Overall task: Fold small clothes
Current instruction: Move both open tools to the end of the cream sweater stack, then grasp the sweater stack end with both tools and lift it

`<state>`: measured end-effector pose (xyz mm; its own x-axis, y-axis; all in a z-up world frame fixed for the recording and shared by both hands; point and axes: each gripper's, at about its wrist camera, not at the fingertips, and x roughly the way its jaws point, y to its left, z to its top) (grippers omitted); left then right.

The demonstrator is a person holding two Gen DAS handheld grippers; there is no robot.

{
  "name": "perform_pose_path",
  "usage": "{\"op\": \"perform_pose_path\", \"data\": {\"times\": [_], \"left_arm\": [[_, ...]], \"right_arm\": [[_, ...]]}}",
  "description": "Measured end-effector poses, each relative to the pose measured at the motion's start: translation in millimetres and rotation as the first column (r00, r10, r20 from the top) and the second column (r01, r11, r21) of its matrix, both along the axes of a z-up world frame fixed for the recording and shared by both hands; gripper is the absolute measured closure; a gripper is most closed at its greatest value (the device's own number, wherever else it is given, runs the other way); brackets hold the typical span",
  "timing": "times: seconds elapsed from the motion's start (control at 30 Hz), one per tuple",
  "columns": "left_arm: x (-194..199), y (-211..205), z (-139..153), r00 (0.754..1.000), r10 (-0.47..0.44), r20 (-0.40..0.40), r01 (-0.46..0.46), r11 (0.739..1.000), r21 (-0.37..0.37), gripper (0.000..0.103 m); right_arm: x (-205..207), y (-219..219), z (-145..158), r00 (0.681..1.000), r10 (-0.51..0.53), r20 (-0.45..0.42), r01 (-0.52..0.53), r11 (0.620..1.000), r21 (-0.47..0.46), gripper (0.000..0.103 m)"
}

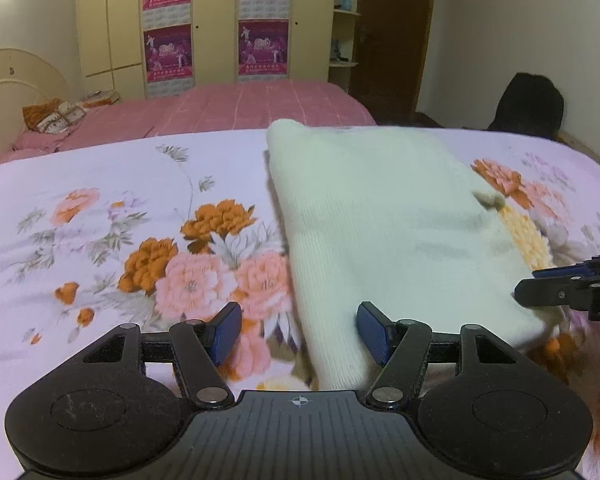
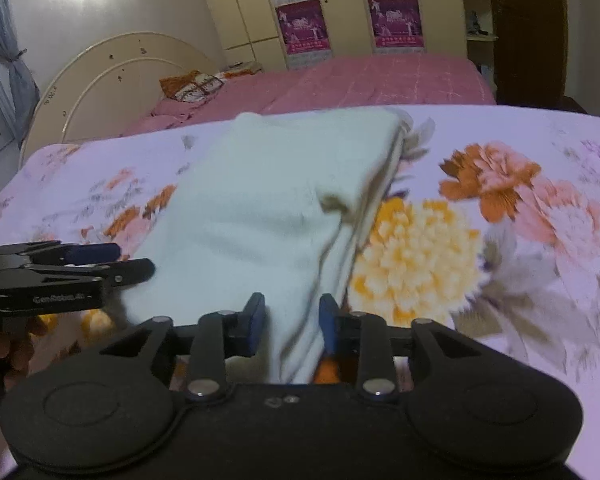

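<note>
A cream knitted garment [image 1: 380, 232] lies folded in a long strip on the floral bedsheet [image 1: 100, 240]. My left gripper [image 1: 298, 332] is open, its jaws astride the garment's near left edge. In the right wrist view the garment [image 2: 268, 208] runs away from me, and my right gripper [image 2: 292, 324] is open with the near end of the cloth between its jaws. The right gripper also shows at the right edge of the left wrist view [image 1: 556, 284]. The left gripper shows at the left of the right wrist view [image 2: 112, 264].
The floral sheet [image 2: 500, 220] covers the near surface. Behind it stands a pink bed [image 1: 228, 108] with a pillow [image 1: 56, 116] and a cream headboard [image 2: 112, 80]. A wardrobe with posters [image 1: 212, 20] and a dark chair [image 1: 528, 104] stand further back.
</note>
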<state>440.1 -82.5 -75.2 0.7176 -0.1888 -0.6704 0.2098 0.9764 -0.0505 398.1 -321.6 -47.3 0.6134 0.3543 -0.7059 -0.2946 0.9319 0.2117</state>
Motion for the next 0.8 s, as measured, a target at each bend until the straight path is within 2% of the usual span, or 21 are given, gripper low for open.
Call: {"op": "perform_pose_path", "data": {"times": [0.23, 0.27, 0.3, 0.33, 0.5, 0.53, 0.6, 0.67, 0.73, 0.77, 0.8], "left_arm": [[-8.7, 3.9, -0.7, 1.000, 0.013, -0.008, -0.013, 1.000, 0.005, 0.038], [-9.5, 3.4, -0.3, 1.000, 0.018, -0.009, -0.018, 1.000, 0.009, 0.031], [-10.2, 3.0, 0.3, 1.000, 0.027, -0.007, -0.027, 0.999, 0.023, 0.018], [-10.6, 2.4, 1.0, 1.000, 0.030, -0.003, -0.029, 0.999, 0.038, 0.015], [-2.2, 9.3, 10.2, 1.000, -0.004, 0.012, 0.004, 0.999, 0.033, 0.015], [3.1, 12.5, 13.7, 1.000, -0.013, 0.012, 0.013, 1.000, 0.005, 0.015], [19.7, 22.6, 20.9, 0.999, -0.034, 0.007, 0.035, 0.994, -0.108, 0.015], [44.7, 35.2, 22.4, 0.998, -0.048, -0.032, 0.039, 0.967, -0.250, 0.015], [70.2, 43.1, 16.1, 0.994, -0.053, -0.093, 0.021, 0.946, -0.323, 0.015], [83.1, 46.4, 9.6, 0.989, -0.063, -0.133, 0.012, 0.935, -0.353, 0.017], [92.1, 48.6, 3.7, 0.985, -0.063, -0.159, -0.001, 0.929, -0.370, 0.028]], "right_arm": [[-18.3, -12.0, -5.5, 0.999, -0.024, -0.039, 0.025, 1.000, 0.016, 0.065], [-19.3, -12.9, -6.0, 0.999, -0.026, -0.042, 0.027, 0.999, 0.020, 0.065], [-19.2, -13.4, -6.3, 0.999, -0.026, -0.045, 0.027, 0.999, 0.022, 0.064], [-18.7, -13.9, -6.0, 0.998, -0.026, -0.049, 0.027, 0.999, 0.024, 0.064], [-17.0, -26.0, 1.8, 0.998, -0.032, -0.052, 0.037, 0.995, 0.088, 0.062], [-15.3, -31.4, 3.9, 0.998, -0.042, -0.050, 0.048, 0.993, 0.110, 0.062], [-6.1, -44.5, 7.9, 0.997, -0.069, -0.045, 0.076, 0.984, 0.158, 0.062], [12.2, -61.0, 9.3, 0.991, -0.110, -0.075, 0.125, 0.963, 0.238, 0.059], [34.7, -78.8, 6.8, 0.983, -0.140, -0.119, 0.173, 0.921, 0.348, 0.057], [45.4, -84.9, 4.1, 0.978, -0.150, -0.142, 0.195, 0.903, 0.383, 0.055], [56.4, -89.5, 0.3, 0.973, -0.157, -0.170, 0.215, 0.887, 0.408, 0.053]]}}
